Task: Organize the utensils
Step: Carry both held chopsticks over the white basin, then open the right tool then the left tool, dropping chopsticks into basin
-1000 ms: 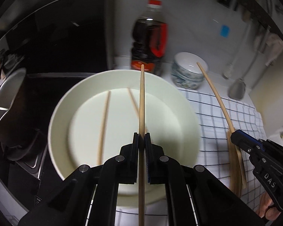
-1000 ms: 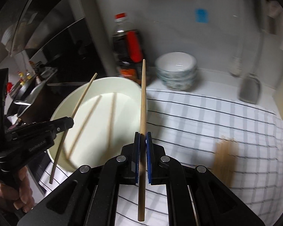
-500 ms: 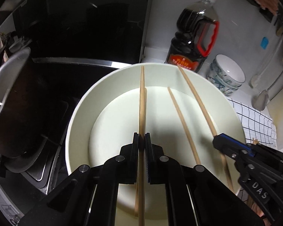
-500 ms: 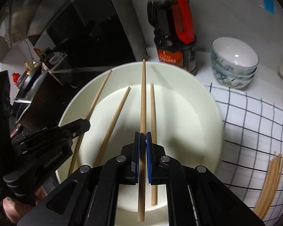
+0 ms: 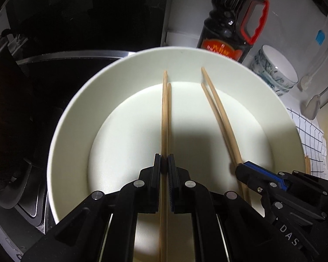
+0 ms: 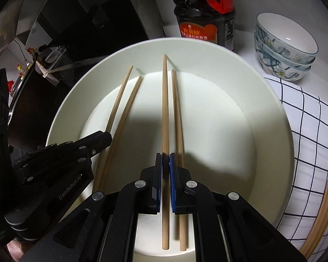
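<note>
Nearest, the left gripper (image 5: 164, 163) has its black jaws clamped on a slim round wooden chopstick (image 5: 164, 118), and the right gripper (image 6: 165, 163) has its blue-padded jaws clamped on a second chopstick (image 6: 165, 109); each stick runs toward twelve o'clock just above a loose chopstick lying in the smooth, matte white plate (image 6: 207, 69). Beyond the plate stand a dark sauce bottle (image 6: 204, 28) with a red handle at twelve o'clock, stacked glossy floral bowls (image 6: 284, 48) at two, and a bundle of chopsticks (image 6: 323, 209) on the checked cloth (image 6: 306, 120) at four. Against a second ago, both grippers have come lower over the plate and the right one has swung in from the cloth.
</note>
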`<state>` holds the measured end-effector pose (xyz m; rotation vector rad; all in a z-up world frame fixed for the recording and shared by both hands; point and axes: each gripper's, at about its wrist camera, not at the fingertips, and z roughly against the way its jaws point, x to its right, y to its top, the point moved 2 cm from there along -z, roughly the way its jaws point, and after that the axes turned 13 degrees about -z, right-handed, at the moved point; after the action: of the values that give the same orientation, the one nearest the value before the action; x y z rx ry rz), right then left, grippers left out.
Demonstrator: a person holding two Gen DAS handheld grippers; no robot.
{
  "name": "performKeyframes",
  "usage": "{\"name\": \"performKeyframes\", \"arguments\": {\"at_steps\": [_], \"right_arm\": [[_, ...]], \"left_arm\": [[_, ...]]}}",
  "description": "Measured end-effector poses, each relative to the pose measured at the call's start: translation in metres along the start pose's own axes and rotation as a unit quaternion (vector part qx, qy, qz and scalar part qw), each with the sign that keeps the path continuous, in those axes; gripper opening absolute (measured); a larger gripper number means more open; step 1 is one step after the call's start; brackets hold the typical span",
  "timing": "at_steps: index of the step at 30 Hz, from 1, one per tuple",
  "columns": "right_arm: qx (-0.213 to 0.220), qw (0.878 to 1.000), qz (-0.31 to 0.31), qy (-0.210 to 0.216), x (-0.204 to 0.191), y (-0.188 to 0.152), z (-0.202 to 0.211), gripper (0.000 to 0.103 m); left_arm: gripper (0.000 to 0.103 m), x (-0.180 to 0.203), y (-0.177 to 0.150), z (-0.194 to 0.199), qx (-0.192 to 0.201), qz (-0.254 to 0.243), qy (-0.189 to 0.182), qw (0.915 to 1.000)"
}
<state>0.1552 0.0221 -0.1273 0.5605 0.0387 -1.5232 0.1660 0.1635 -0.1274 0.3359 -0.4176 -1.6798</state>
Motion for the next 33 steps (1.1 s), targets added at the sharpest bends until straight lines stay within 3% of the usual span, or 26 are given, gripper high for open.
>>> {"name": "performKeyframes", "arguments": {"at_steps": [6, 8, 10, 13, 15, 19, 25, 27, 33], "right_arm": [[-0.011, 1.000, -0.003, -0.009, 0.003, -0.004, -0.005, 0.006], [-0.010, 1.000, -0.002, -0.013, 0.003, -0.003, -0.005, 0.006], [-0.006, 1.000, 0.000, -0.015, 0.001, 0.000, -0.005, 0.007], [0.009, 1.000, 0.002, -0.017, 0.003, -0.001, 0.004, 0.012], [0.016, 1.000, 0.003, -0.019, 0.004, 0.000, 0.009, 0.016], [0.026, 0.999, 0.005, -0.023, 0.007, -0.001, 0.018, 0.018], [0.038, 0.999, 0.003, -0.022, 0.009, -0.003, 0.032, 0.030], [0.042, 0.999, 0.004, -0.023, 0.008, -0.005, 0.036, 0.038], [0.057, 0.998, 0.011, -0.027, 0.008, -0.009, 0.050, 0.042]], "left_arm": [[0.008, 0.002, -0.001, -0.005, -0.010, -0.002, 0.007, 0.9999], [0.014, 0.002, -0.002, -0.005, -0.013, -0.002, 0.010, 0.9999], [0.034, 0.001, -0.003, -0.003, -0.014, 0.001, 0.014, 0.9998], [0.054, -0.002, -0.004, 0.007, 0.003, 0.006, 0.024, 0.9997], [0.060, -0.003, -0.004, 0.015, 0.014, 0.006, 0.035, 0.9993], [0.066, -0.006, -0.004, 0.023, 0.020, 0.008, 0.041, 0.9989], [0.081, -0.002, -0.009, 0.037, 0.026, 0.009, 0.055, 0.9981], [0.086, -0.001, -0.011, 0.041, 0.026, 0.006, 0.055, 0.9981], [0.090, 0.002, -0.014, 0.054, 0.035, 0.009, 0.060, 0.9975]]}}
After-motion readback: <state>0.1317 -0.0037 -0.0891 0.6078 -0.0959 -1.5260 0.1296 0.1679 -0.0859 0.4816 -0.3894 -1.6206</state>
